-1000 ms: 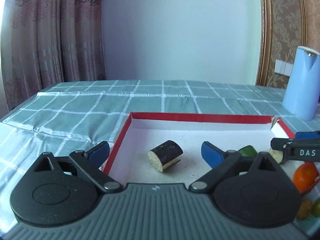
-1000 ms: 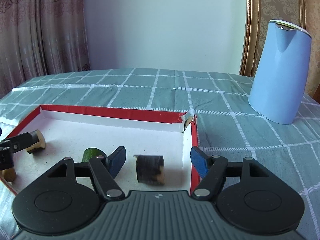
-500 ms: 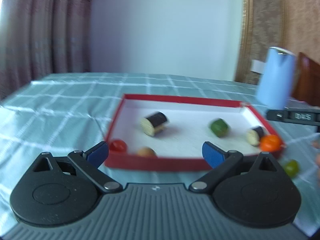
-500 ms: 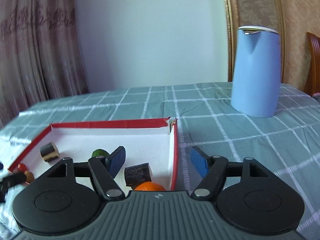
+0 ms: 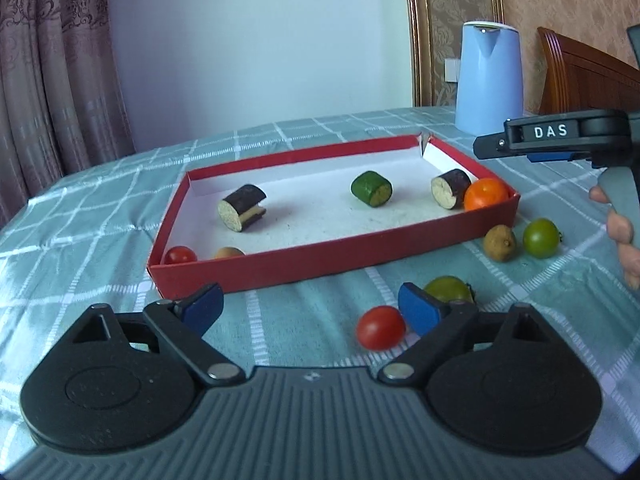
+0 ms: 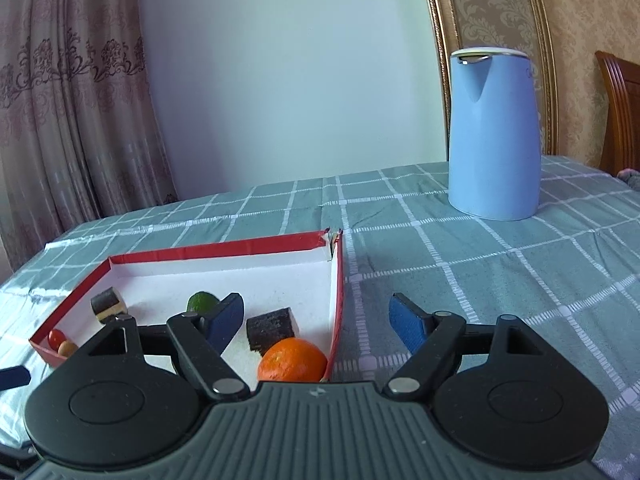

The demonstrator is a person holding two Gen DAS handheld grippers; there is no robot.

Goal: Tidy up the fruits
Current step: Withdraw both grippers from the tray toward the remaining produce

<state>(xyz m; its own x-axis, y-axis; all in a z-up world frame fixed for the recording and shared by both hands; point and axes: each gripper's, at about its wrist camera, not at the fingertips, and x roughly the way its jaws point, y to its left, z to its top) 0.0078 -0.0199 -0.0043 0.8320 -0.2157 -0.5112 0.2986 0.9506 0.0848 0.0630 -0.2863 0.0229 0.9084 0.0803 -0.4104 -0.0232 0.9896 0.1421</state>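
Left gripper (image 5: 310,306) wide, jaws just narrowed slightly, empty; red tomato (image 5: 381,327) loose at 1 o'clock, likely next for red tray (image 5: 320,258). Right gripper (image 6: 316,320) wide, just opened, empty above tray corner.

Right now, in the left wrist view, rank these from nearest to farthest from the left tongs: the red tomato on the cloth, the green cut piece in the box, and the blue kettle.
1. Red tomato, on the cloth beside the right pad of the left tongs.
2. Green cut piece, mid-box inside the red box.
3. Blue kettle, standing behind the box, far right.
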